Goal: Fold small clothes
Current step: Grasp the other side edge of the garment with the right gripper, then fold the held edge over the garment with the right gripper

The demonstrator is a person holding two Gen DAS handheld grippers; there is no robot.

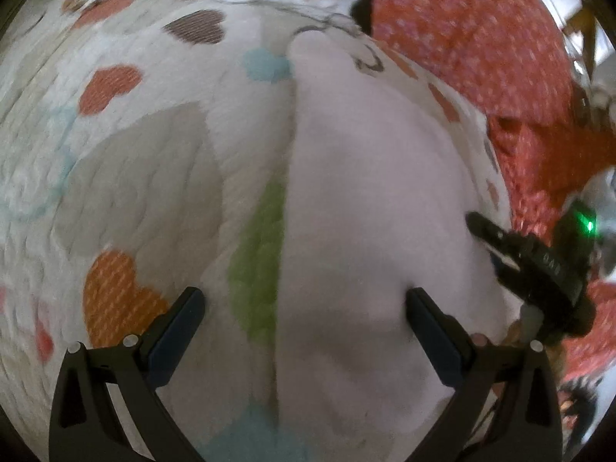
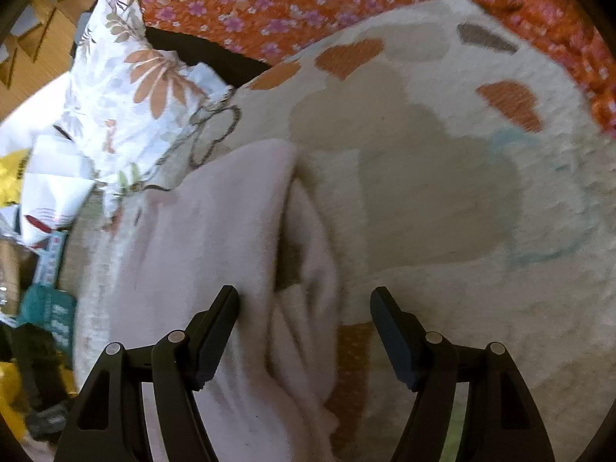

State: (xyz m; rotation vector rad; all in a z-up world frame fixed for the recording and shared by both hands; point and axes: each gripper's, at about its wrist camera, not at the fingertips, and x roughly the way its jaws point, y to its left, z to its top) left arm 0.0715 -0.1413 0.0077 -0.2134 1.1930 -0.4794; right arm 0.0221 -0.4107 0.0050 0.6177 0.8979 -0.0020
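A pale pink garment (image 1: pixel 377 200) lies on a white quilt with coloured hearts (image 1: pixel 127 177). In the left wrist view my left gripper (image 1: pixel 304 300) hangs open just above it. The garment's long left edge runs between the fingers, and the right finger is over the cloth. My right gripper (image 1: pixel 489 242) reaches in at the garment's right side. In the right wrist view the garment (image 2: pixel 215 223) shows a folded, rolled edge. The right gripper (image 2: pixel 304 296) is open astride that edge: its left finger is against the cloth, its right finger is over the quilt (image 2: pixel 442 200), and nothing is pinched.
An orange flowered sheet (image 2: pixel 308 4) borders the quilt at the far side. A leaf-print pillow (image 2: pixel 127 88) lies at the garment's far left. Bags and boxes (image 2: pixel 46 300) crowd the floor past the bed's left edge. Orange dotted fabric (image 1: pixel 462 38) lies to the right.
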